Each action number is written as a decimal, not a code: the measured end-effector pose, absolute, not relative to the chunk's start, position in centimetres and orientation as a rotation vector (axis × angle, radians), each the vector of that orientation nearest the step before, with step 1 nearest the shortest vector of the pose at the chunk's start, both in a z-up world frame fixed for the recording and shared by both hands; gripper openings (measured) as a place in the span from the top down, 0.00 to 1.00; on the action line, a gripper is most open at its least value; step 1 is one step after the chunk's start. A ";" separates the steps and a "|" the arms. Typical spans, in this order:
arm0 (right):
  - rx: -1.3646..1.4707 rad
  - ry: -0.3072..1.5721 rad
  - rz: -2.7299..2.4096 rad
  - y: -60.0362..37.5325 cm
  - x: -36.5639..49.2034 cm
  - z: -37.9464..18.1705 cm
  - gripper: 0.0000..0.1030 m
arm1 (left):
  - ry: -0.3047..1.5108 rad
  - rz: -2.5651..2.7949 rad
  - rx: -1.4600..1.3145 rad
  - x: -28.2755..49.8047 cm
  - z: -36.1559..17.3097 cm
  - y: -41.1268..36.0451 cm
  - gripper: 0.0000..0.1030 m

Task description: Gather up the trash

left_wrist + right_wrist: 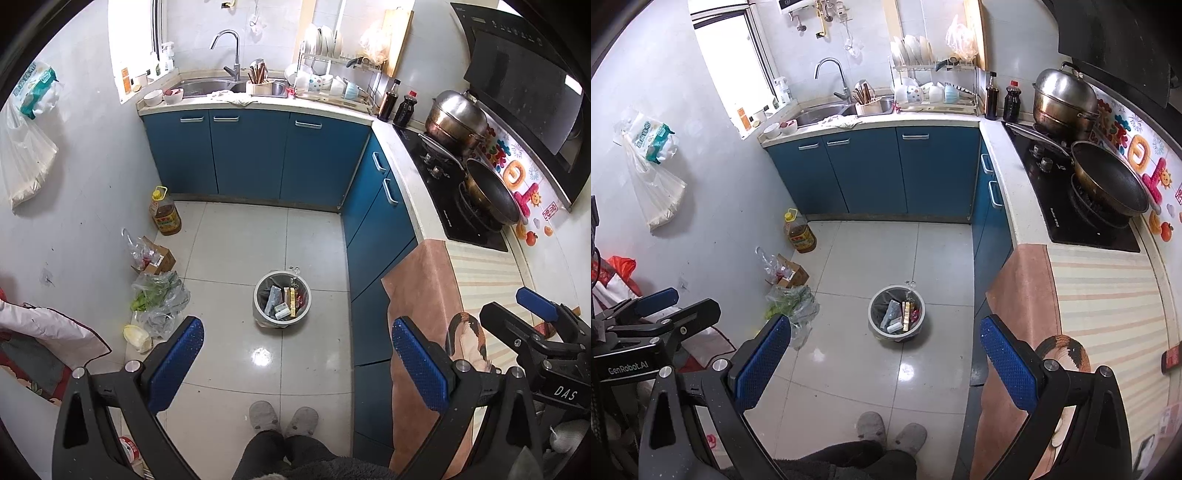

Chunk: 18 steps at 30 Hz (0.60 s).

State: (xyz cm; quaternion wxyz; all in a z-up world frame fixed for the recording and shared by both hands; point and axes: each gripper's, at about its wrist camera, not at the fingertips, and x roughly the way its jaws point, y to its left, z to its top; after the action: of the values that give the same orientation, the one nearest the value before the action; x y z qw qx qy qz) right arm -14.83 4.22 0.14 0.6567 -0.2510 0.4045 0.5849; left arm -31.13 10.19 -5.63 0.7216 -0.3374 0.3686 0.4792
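A round grey trash bin (259,295) stands on the tiled floor, holding boxes and wrappers; it also shows in the right wrist view (873,314). A small scrap (294,268) lies on the floor just behind the bin, also in the right wrist view (911,283). My left gripper (295,365) is open and empty, held high above the floor in front of the bin. My right gripper (882,363) is open and empty at about the same height. Each gripper shows at the edge of the other's view.
Blue cabinets (251,155) line the back and right. Along the left wall lie an oil bottle (165,216), a cardboard box (160,258) and bags of vegetables (159,295). A cloth-covered counter (1100,295) and stove (1082,206) are on the right. The person's slippers (282,421) are below.
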 end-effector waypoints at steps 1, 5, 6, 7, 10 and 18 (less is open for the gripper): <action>-0.567 0.919 1.326 4.3 -14.8 0.2 0.00 | 0.814 1.057 -0.745 -31.2 -5.7 10.3 0.00; -0.565 0.926 1.330 4.3 -14.8 0.1 0.00 | 0.817 1.057 -0.737 -31.2 -5.6 10.3 0.00; -0.565 0.929 1.331 4.3 -14.7 0.1 0.00 | 0.818 1.057 -0.737 -31.1 -5.6 10.3 0.00; -0.565 0.930 1.330 4.4 -14.8 0.1 0.00 | 0.819 1.056 -0.737 -31.1 -5.6 10.3 0.00; -0.561 0.933 1.333 4.3 -14.7 0.2 0.00 | 0.817 1.056 -0.736 -31.1 -5.5 10.3 0.00; -0.562 0.929 1.324 4.3 -14.6 0.1 0.00 | 0.814 1.031 -0.734 -31.0 -5.4 10.1 0.00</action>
State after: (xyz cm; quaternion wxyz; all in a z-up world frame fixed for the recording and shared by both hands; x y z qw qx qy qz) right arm -14.61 4.26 0.06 0.6555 -0.2477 0.4096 0.5840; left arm -30.98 10.10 -5.41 0.7302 -0.3334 0.3696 0.4681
